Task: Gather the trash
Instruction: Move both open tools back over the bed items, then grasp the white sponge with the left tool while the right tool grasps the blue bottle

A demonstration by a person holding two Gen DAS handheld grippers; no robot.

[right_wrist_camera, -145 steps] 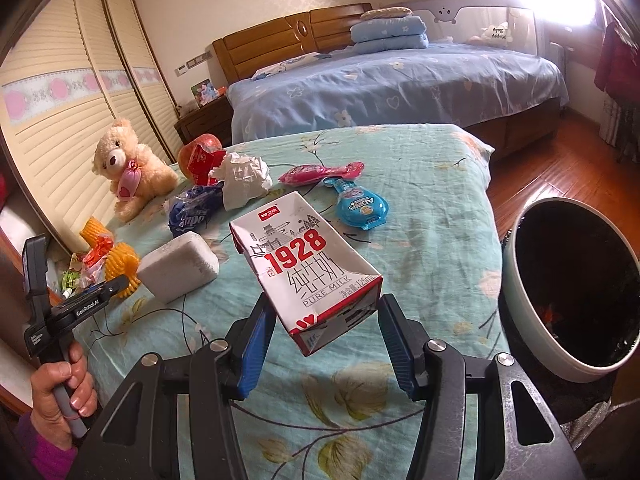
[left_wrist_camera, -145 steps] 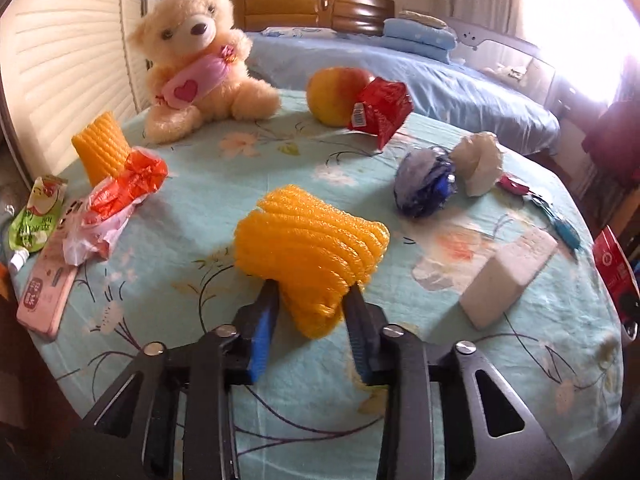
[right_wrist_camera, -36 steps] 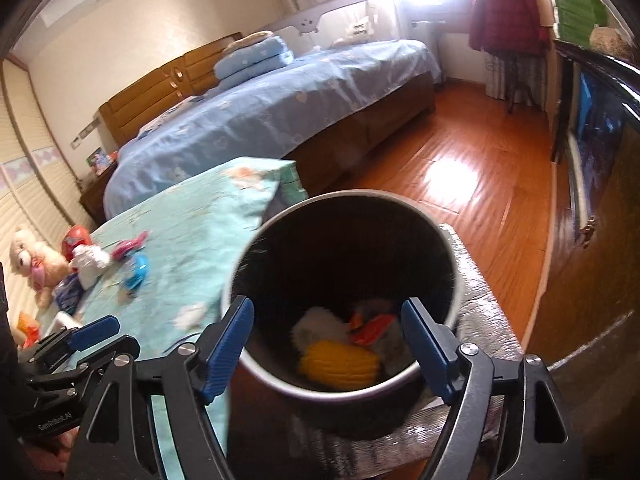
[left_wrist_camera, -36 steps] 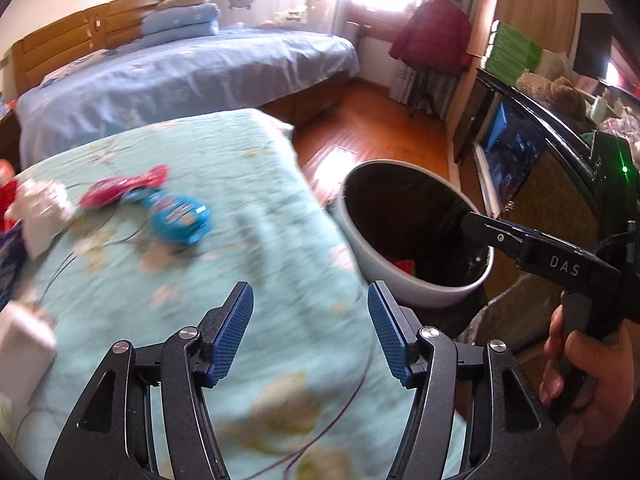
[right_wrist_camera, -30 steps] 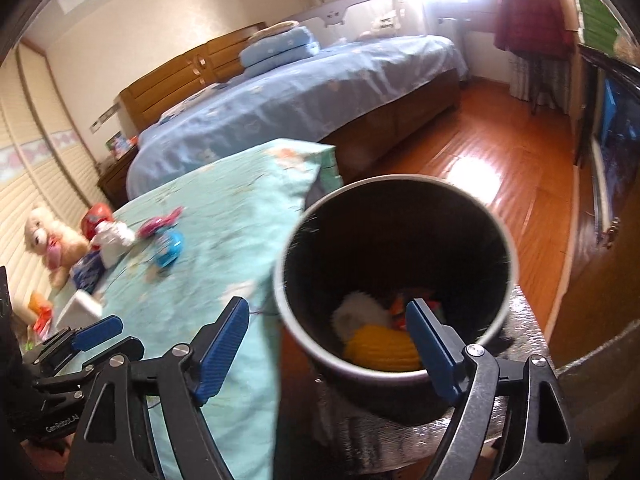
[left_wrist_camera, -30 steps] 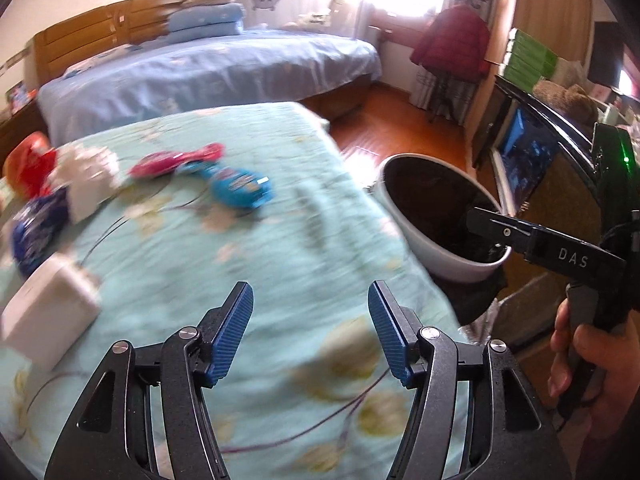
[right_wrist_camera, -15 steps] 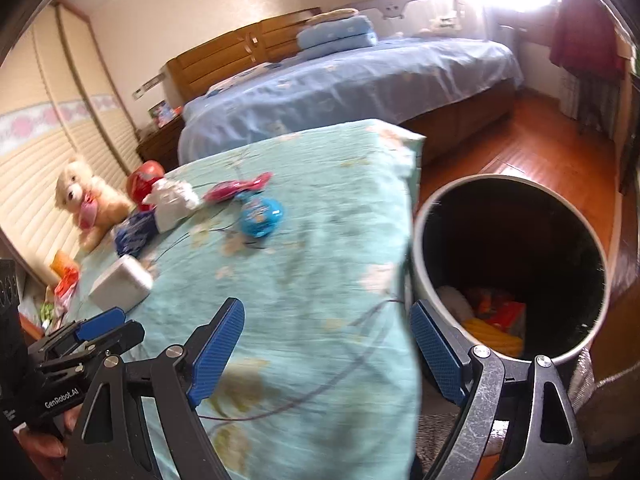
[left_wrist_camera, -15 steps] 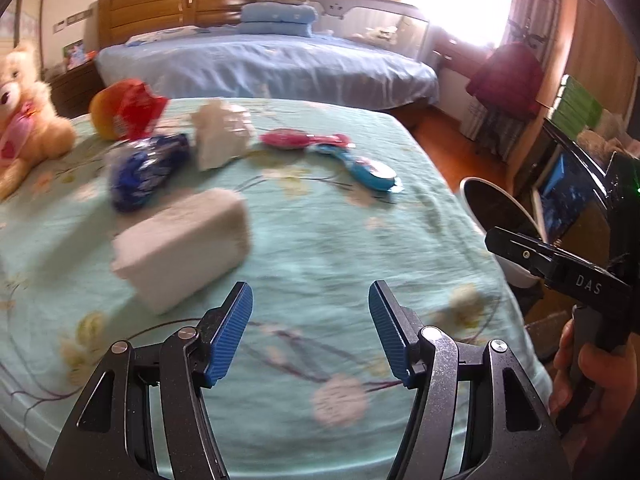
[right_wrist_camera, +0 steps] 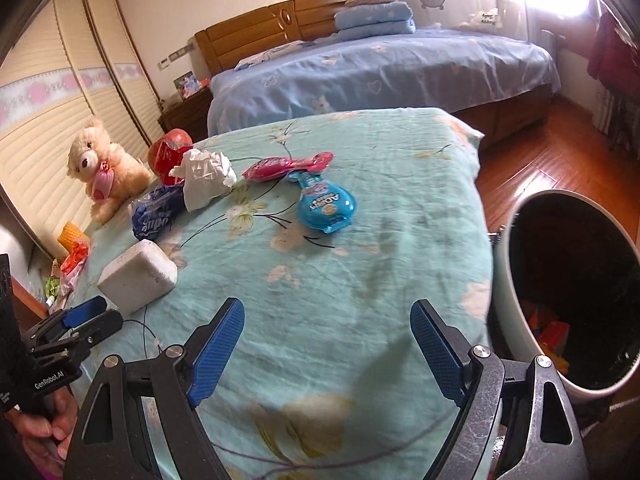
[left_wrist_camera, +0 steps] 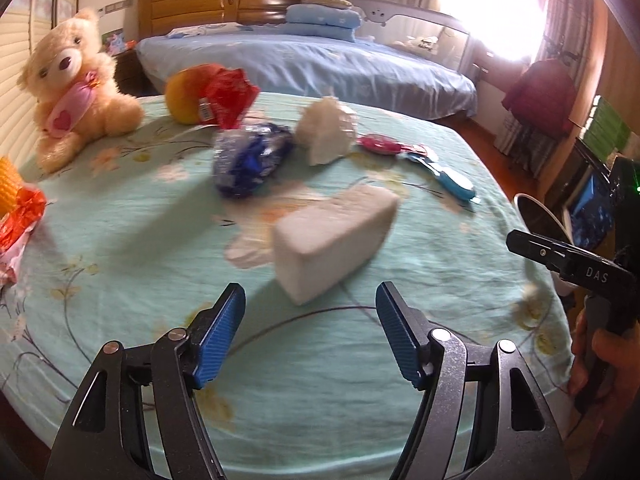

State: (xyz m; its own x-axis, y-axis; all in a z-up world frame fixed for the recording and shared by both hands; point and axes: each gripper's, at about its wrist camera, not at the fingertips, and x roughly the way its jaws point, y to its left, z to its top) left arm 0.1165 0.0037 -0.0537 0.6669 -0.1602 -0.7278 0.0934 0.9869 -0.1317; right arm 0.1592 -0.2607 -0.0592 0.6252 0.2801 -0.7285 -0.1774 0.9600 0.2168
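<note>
Turquoise floral cloth [left_wrist_camera: 120,240] covers the table under both your grippers. Your left gripper [left_wrist_camera: 310,320] is spreading its blue pads with nothing between them; the white foam block [left_wrist_camera: 334,236] lies just past the tips at twelve o'clock, not touched. Beyond it, at eleven o'clock, sits the crumpled blue wrapper [left_wrist_camera: 250,162], and at twelve o'clock the crumpled white paper [left_wrist_camera: 326,130]. The pink packet [left_wrist_camera: 380,145] and the blue blister pack [left_wrist_camera: 448,178] lie at one o'clock. A red wrapper [left_wrist_camera: 226,96] leans against an orange fruit [left_wrist_camera: 182,98] at eleven o'clock, near the teddy bear [left_wrist_camera: 72,92].

Your right gripper [right_wrist_camera: 326,338] stands wide apart and empty over bare cloth. The trash bin [right_wrist_camera: 520,320] stands off the table edge at three o'clock, with bits of coloured trash showing at its bottom.
</note>
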